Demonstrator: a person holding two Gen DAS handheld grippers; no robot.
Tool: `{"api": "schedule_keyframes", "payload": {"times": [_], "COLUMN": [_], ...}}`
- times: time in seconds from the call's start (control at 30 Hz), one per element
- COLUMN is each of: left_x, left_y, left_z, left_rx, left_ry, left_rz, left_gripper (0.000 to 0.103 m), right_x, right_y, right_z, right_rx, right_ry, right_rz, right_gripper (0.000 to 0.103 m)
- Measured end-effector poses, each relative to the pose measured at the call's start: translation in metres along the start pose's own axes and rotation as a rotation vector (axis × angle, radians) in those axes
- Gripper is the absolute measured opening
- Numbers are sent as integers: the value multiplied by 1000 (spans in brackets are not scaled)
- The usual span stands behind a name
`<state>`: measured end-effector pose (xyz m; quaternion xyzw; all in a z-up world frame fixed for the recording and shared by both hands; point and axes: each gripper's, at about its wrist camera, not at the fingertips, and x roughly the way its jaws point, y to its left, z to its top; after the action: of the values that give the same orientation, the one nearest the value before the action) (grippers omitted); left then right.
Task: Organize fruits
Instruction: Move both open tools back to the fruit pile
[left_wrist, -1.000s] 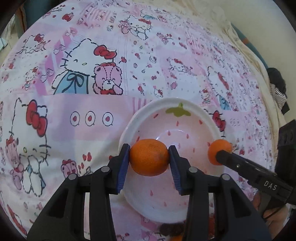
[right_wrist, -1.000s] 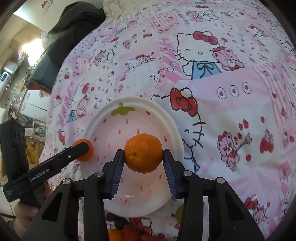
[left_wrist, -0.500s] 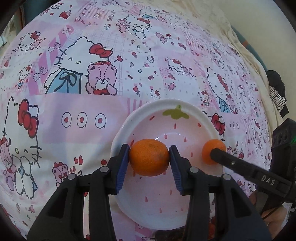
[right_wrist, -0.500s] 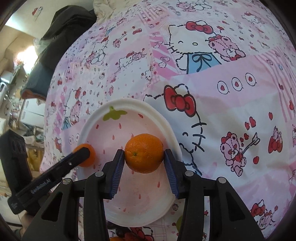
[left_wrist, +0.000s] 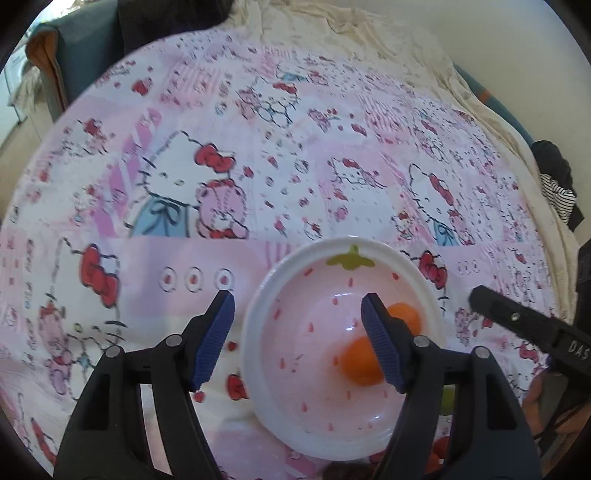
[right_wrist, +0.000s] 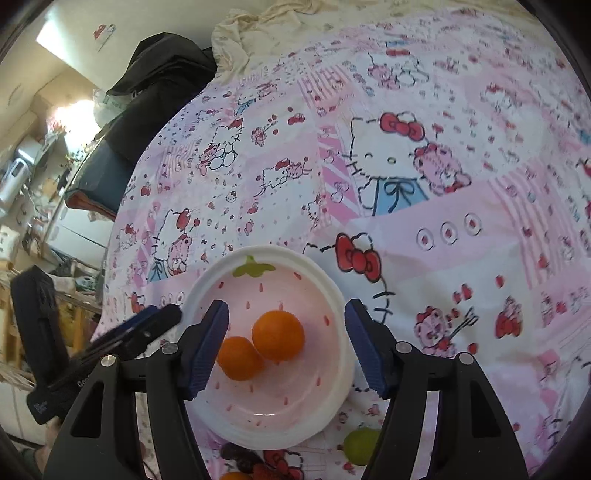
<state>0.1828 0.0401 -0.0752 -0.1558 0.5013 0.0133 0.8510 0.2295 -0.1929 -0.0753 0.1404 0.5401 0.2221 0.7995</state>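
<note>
A white strawberry-print bowl (left_wrist: 258, 332) (right_wrist: 332, 295) sits on the pink Hello Kitty bedspread. Two oranges lie in it, touching: one (right_wrist: 277, 340) toward the middle, the other (right_wrist: 238, 359) to its left. In the left wrist view they show blurred, one orange (left_wrist: 360, 363) and the other (left_wrist: 406, 317) partly behind my right finger. My left gripper (left_wrist: 297, 312) is open and empty above the bowl's left rim. My right gripper (right_wrist: 286, 319) is open and empty above the oranges. The other gripper's finger shows in each view, the right one (left_wrist: 517, 321) and the left one (right_wrist: 147, 325).
A green fruit (right_wrist: 360, 445) lies on the bedspread just below the bowl, with dark and red fruits (right_wrist: 251, 459) beside it at the bottom edge. Dark clothing (right_wrist: 159, 74) and a cream sheet (left_wrist: 369, 48) lie at the far side of the bed.
Both grippers have opened and let go of their oranges, which now lie in the bowl. Both grippers have pulled back and up.
</note>
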Motion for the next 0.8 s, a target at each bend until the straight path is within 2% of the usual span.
{"api": "schedule_keyframes", "payload": {"times": [0.43,0.67,0.8], "left_x": [-55,-89,-99], "left_y": [-2,-4,-2], "left_z": [-20,-36,-50], "left_rx": [24,53,62], "left_ry": [-97,-139,-104], "left_rz": [101,100,60], "left_gripper": [68,68,68], "right_x": [-48,-79,-93], "right_y": [13,11,6], "right_z": [-24,-52,-68], "right_rx": [-25,-16,15], "right_ry": [-55,-85,-89], "right_rz": [-15,-37,-30], "right_gripper": [68,68,70]}}
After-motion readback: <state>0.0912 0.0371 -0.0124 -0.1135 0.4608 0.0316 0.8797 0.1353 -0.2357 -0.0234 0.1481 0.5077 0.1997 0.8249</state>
